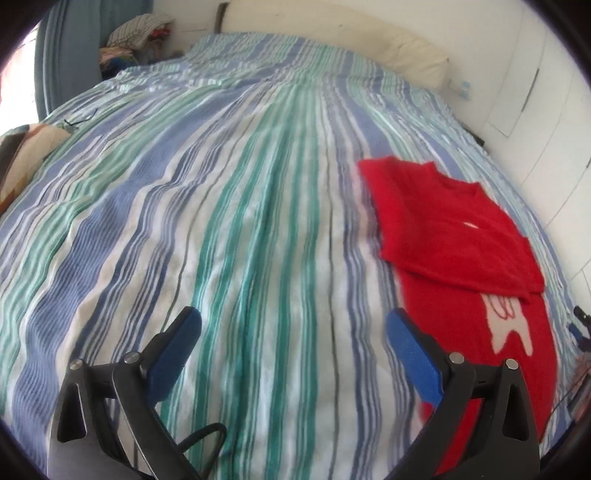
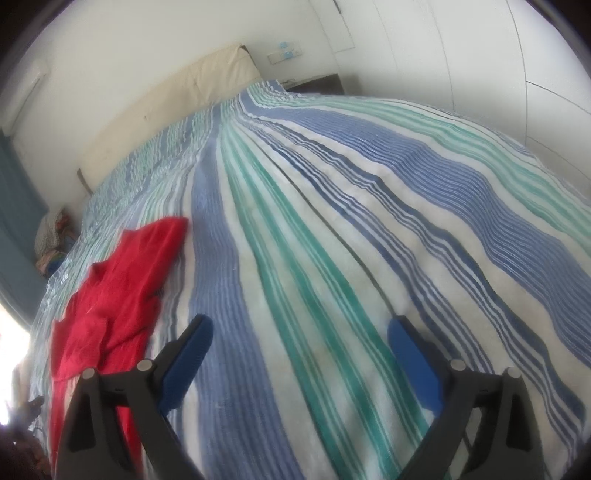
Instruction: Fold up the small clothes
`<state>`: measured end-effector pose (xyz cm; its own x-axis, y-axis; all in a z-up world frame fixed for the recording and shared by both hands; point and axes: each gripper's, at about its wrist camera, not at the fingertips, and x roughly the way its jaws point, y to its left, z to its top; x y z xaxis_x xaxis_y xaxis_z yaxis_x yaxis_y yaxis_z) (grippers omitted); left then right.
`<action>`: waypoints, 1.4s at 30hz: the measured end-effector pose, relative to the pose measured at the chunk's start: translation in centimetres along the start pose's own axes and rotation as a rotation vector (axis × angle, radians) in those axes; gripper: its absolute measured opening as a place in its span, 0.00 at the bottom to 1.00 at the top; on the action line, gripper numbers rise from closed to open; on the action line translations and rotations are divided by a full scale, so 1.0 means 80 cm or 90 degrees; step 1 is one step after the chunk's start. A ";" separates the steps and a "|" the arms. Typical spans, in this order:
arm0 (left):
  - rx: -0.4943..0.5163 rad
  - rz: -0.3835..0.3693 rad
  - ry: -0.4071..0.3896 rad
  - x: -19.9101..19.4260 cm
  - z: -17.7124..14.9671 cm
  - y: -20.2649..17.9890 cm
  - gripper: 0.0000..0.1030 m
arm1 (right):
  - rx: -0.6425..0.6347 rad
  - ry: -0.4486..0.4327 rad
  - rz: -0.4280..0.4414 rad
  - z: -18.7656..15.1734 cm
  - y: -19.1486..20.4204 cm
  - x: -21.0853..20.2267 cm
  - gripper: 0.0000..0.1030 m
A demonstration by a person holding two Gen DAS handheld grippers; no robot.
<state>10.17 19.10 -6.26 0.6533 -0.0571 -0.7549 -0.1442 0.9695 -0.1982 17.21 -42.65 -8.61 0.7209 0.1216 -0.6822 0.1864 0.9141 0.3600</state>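
A small red shirt (image 1: 461, 251) with a white print lies on the striped bedspread (image 1: 240, 221), its upper part folded over. In the left wrist view it is to the right of my left gripper (image 1: 293, 325), which is open and empty above the bed; its right finger is at the shirt's left edge. In the right wrist view the shirt (image 2: 110, 295) lies to the left of my right gripper (image 2: 301, 332), which is open and empty over the bedspread (image 2: 351, 240).
A cream headboard (image 1: 369, 37) runs along the white wall at the far end. A pile of clothes (image 1: 136, 33) sits at the far left corner by a blue curtain. A patterned pillow (image 1: 22, 155) lies at the left edge. White cupboard doors (image 2: 517, 55) stand on the right.
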 end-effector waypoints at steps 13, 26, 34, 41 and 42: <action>0.148 -0.121 0.109 -0.051 -0.172 -0.125 0.87 | -0.139 0.324 0.239 -0.163 0.102 -0.103 0.87; 0.052 -0.183 0.158 -0.043 -0.164 -0.112 0.53 | -0.068 0.324 0.233 -0.205 0.088 -0.068 0.79; 0.008 -0.244 0.188 -0.059 -0.147 -0.114 0.06 | -0.113 0.344 0.230 -0.195 0.106 -0.072 0.05; -0.021 -0.276 0.057 -0.043 0.008 -0.107 0.06 | -0.119 0.197 0.299 -0.076 0.148 -0.081 0.05; -0.023 -0.270 0.043 -0.029 0.035 -0.110 0.06 | -0.122 0.166 0.297 -0.051 0.158 -0.068 0.05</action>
<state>11.97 11.37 -1.01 0.6108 -0.4656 -0.6404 0.1005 0.8479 -0.5206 12.88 -30.14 -2.93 0.5040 0.5991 -0.6222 -0.2549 0.7914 0.5556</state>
